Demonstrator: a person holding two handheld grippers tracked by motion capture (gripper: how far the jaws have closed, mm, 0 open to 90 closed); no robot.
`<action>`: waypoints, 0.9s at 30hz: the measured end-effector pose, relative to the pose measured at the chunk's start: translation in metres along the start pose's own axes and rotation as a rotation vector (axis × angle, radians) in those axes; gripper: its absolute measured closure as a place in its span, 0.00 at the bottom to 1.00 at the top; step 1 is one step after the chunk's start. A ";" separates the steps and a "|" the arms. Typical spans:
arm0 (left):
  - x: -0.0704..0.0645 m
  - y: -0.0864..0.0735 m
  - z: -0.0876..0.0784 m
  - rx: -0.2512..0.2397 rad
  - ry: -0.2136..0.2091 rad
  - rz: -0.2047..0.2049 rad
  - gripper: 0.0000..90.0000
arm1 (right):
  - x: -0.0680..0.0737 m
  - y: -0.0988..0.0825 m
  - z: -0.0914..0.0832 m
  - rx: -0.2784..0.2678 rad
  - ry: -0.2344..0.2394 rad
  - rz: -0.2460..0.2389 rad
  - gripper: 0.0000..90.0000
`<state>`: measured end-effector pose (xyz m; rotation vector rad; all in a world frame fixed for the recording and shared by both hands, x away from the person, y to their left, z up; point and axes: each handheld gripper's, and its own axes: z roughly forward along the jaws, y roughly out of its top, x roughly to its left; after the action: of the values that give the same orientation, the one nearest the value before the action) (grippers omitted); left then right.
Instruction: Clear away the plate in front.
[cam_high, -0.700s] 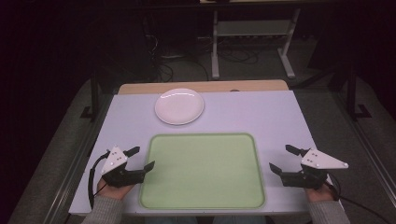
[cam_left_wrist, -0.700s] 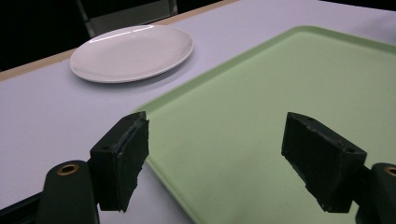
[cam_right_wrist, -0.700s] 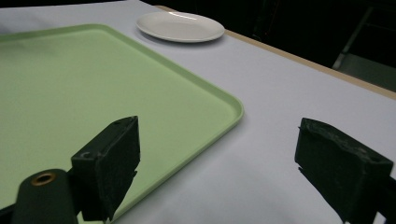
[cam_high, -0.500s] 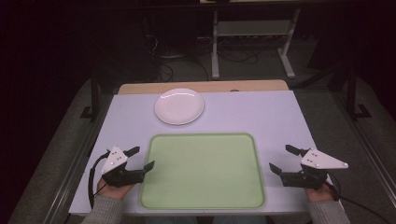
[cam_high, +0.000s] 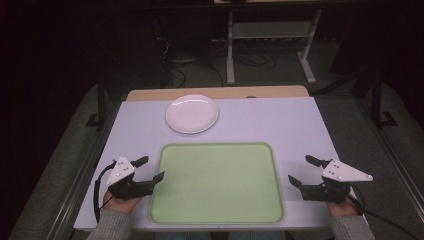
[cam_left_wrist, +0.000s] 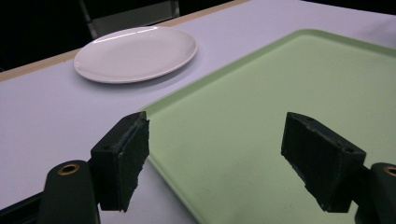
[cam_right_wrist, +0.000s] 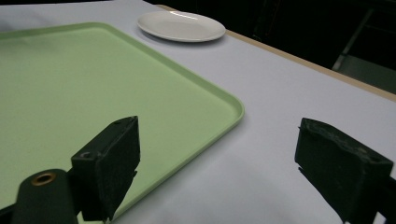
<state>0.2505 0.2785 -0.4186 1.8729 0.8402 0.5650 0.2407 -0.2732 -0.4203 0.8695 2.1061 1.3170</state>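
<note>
Tray: green, lower centre of the tabletop; bare
Left tongs: lower left, wide open, empty
Right tongs: lower right, wide open, empty

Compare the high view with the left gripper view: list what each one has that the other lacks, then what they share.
High view alone: both hands with their grippers, the left gripper at the tray's left edge and the right gripper off its right edge, both open and empty; also the whole table, the floor and a metal stand behind it.

Left gripper view alone: a close look along the left gripper's own black pads, spread wide, with the tray's near left rim between them.

Both: the green tray, bare, and the white plate beyond it, also bare.
</note>
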 end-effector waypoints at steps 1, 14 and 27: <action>0.000 0.000 0.000 -0.001 0.001 -0.001 0.25 | 0.000 0.000 0.000 0.000 0.000 -0.002 0.15; -0.004 0.005 0.000 -0.030 -0.010 -0.029 0.24 | 0.000 0.000 -0.001 0.001 -0.006 0.001 0.15; -0.007 0.018 0.002 -0.006 -0.042 -0.030 0.26 | -0.004 -0.003 -0.003 -0.010 -0.036 0.026 0.15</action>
<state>0.2524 0.2666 -0.4029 1.8569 0.8368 0.5071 0.2404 -0.2790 -0.4209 0.9128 2.0649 1.3146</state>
